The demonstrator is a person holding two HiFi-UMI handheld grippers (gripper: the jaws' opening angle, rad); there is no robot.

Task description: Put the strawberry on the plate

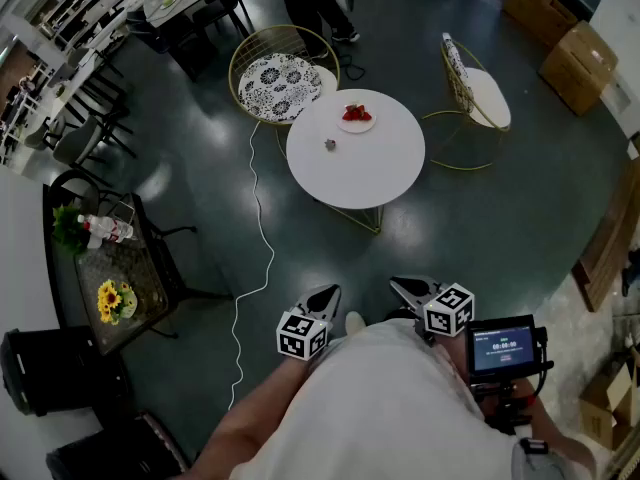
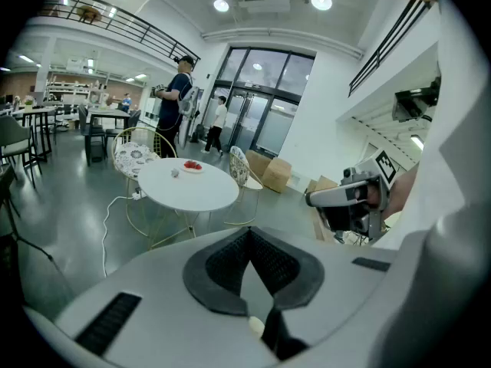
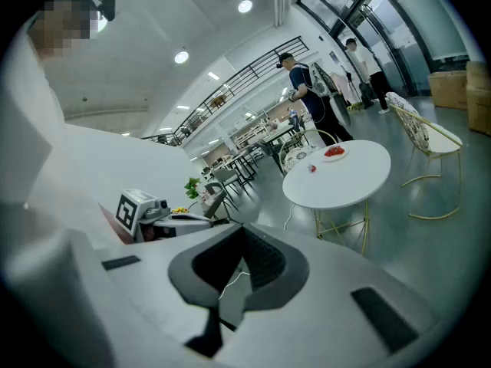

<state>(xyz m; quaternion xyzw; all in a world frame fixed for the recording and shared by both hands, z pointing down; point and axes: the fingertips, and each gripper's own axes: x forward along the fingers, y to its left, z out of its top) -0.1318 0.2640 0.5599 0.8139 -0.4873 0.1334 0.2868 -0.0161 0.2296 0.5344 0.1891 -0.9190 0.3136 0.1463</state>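
Observation:
A round white table (image 1: 380, 173) stands a few steps ahead. Near its far edge sits a white plate (image 1: 356, 119) with red strawberries on it, also seen as the plate (image 2: 192, 166) and the plate (image 3: 334, 152) in the gripper views. A small loose item (image 1: 329, 145), reddish and too small to tell, lies on the tabletop left of the plate. My left gripper (image 1: 325, 296) and right gripper (image 1: 408, 290) are held close to my body, far from the table. Both are shut and empty, as the left gripper (image 2: 248, 234) and right gripper (image 3: 242, 231) show in their own views.
Two gold-wire chairs (image 1: 281, 74) (image 1: 478, 93) flank the table. A white cable (image 1: 256, 230) runs across the dark floor. A dark side table (image 1: 120, 268) with flowers is at left, cardboard boxes (image 1: 575, 63) at right. A person (image 1: 312, 8) stands behind the table.

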